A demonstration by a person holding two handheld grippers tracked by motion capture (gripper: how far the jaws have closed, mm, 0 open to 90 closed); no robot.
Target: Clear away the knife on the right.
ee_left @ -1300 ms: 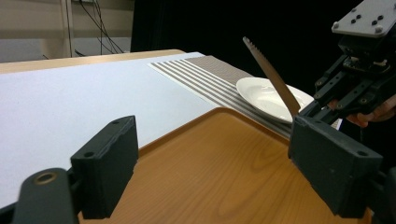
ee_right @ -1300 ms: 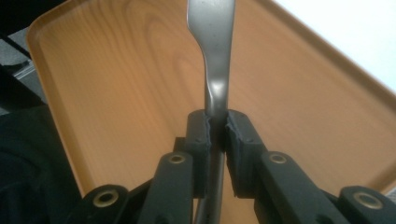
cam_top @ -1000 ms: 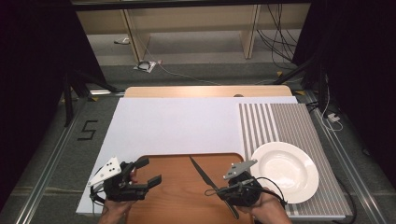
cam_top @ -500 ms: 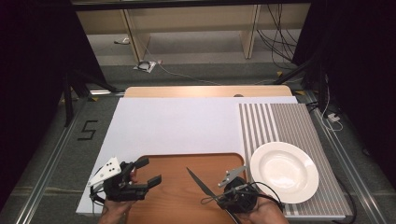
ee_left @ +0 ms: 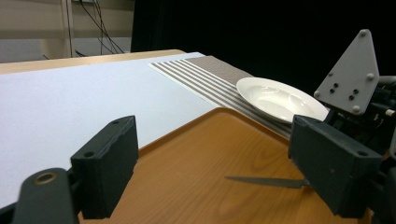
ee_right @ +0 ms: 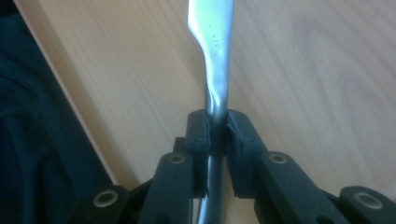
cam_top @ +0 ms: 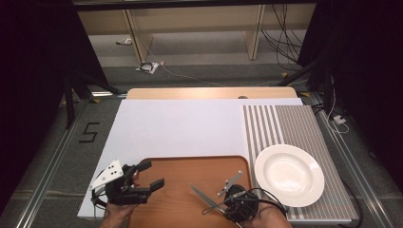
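The right gripper [cam_top: 223, 202] is clenched on a table knife [ee_right: 215, 56]: in the right gripper view its pads pinch the handle just below the blade, which runs out over the wooden tray [cam_top: 190, 171]. From the high view the knife [cam_top: 203, 198] sits over the tray's near right part, blade pointing toward the tray's left side; whether it rests on the wood or hangs just above it is hard to tell. The left gripper [cam_top: 147, 175] hovers at the tray's near left corner with its jaws spread wide and nothing between them; its own view looks across the bare tray toward the blade [ee_left: 261, 181]. A white plate [cam_top: 289, 174] lies just beyond the tray's right edge, on the striped mat [cam_top: 280, 126] covering the desk's right side. A white sheet [cam_top: 180, 128] covers the rest of the desk behind the tray. Nothing lies on the tray between the two grippers.
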